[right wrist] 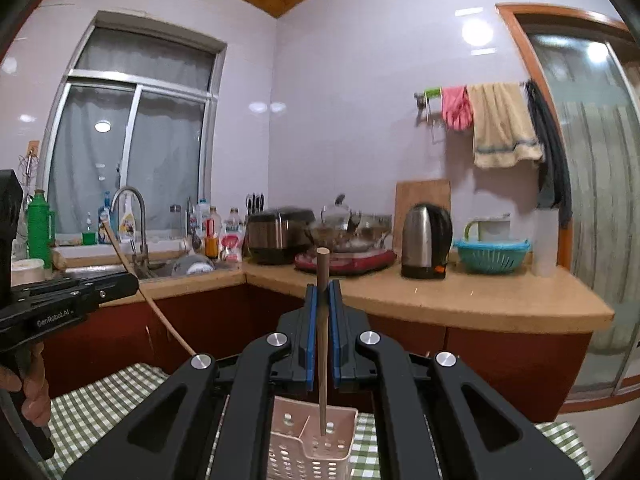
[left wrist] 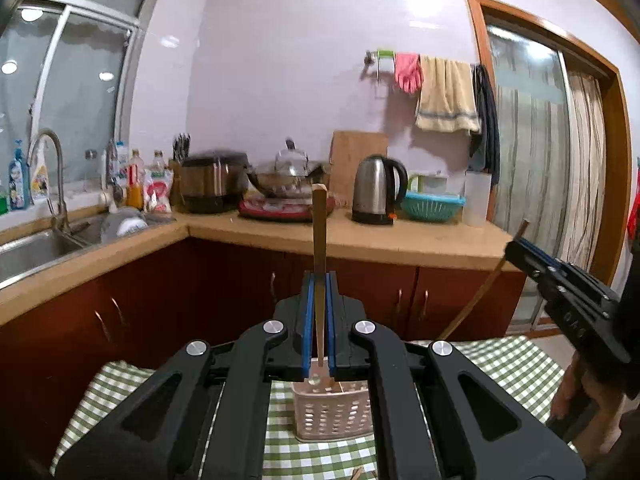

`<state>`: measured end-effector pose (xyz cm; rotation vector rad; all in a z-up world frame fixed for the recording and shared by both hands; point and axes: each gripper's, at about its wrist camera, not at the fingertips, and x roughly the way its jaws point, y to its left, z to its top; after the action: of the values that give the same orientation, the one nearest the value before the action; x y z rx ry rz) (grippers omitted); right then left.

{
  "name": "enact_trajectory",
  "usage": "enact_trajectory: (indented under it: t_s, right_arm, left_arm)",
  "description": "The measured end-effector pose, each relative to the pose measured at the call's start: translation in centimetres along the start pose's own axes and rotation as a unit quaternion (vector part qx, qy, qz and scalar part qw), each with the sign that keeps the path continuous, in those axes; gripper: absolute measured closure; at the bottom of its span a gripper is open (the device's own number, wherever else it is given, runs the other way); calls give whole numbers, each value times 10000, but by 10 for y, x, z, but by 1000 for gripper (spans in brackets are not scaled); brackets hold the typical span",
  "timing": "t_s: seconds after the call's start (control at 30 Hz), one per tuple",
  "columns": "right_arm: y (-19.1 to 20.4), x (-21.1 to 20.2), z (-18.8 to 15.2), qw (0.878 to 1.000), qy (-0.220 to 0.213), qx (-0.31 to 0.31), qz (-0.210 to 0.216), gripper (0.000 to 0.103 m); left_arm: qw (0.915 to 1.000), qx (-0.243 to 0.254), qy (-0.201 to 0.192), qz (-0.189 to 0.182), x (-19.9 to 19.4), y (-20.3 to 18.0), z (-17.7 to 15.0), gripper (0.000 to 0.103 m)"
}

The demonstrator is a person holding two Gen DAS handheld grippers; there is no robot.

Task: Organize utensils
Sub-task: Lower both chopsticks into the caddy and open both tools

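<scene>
My left gripper is shut on a wooden chopstick that stands upright, its lower end over the pink perforated utensil basket. My right gripper is shut on a second wooden chopstick, upright, with its lower tip inside the basket. The basket stands on a green checked tablecloth. Each gripper shows in the other's view, the right gripper at the right edge of the left wrist view and the left gripper at the left edge of the right wrist view, each holding its chopstick at a slant.
Beyond the table runs a wooden counter with a sink, a rice cooker, a pot on a red hob, a kettle and a blue colander. A glass door is at the right.
</scene>
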<state>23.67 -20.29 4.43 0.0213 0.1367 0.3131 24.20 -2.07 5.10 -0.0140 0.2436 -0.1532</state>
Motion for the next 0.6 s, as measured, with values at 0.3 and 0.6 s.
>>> enact_trajectory:
  t_s: [0.3,0.6]
  right_arm:
    - [-9,38,-51,9973,684,265,-19,97]
    - [-7,45,-61,9962,852,158,-101,94]
  left_arm:
    - [9976,1,689,-42,59,2,-50,97]
    - [9945,37,1047,-38,78,3,-81,90]
